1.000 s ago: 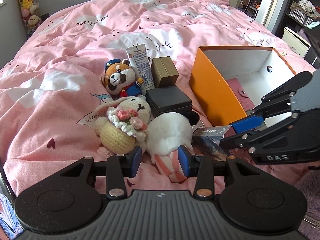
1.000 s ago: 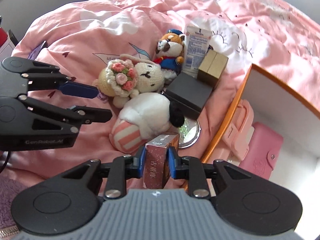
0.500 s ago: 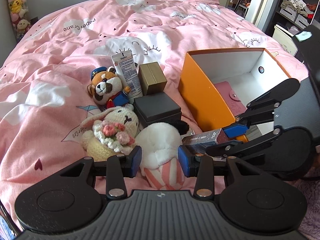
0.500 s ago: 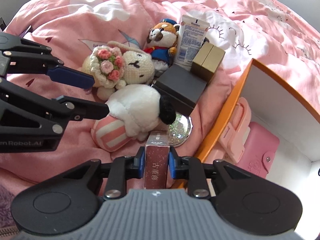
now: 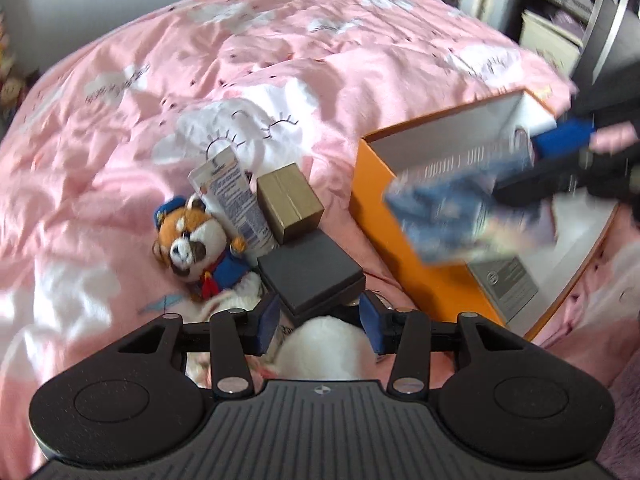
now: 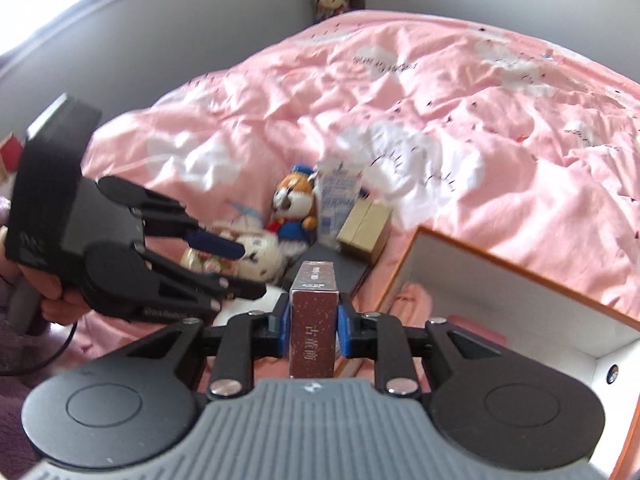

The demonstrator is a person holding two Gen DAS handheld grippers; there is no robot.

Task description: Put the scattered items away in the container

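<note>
Your right tongs (image 6: 311, 330) are clamped on the card box (image 6: 313, 316): blue pads (image 6: 283, 330) press both long sides, box upright between them. In the left wrist view that same box (image 5: 452, 208) shows motion-blurred, held up over the near wall of the orange container (image 5: 384, 208). Whether it is past the rim I cannot tell from the blur.

Inside the container (image 6: 520, 300), right of your right tongs: white walls, something pink low down, too blurred to name.

Your left tongs (image 5: 320, 322) stand apart, nothing gripped. The white plush (image 5: 324, 348) sits right between the pads (image 5: 269, 322), and contact cannot be read from here. Just ahead of the left tongs lies the black box (image 5: 312, 280), its near edge between the fingertips. Beyond it the gold box (image 5: 290, 208), touching the tube (image 5: 232, 200) on its left. The fox plush (image 5: 196, 244) lies ahead and left of the left tongs, beside the tube.

From the right wrist view, your left tongs (image 6: 244, 268) are left and ahead of the right ones, over the crochet bunny (image 6: 256, 256). Everything loose rests on the pink bed cover (image 5: 280, 60).
</note>
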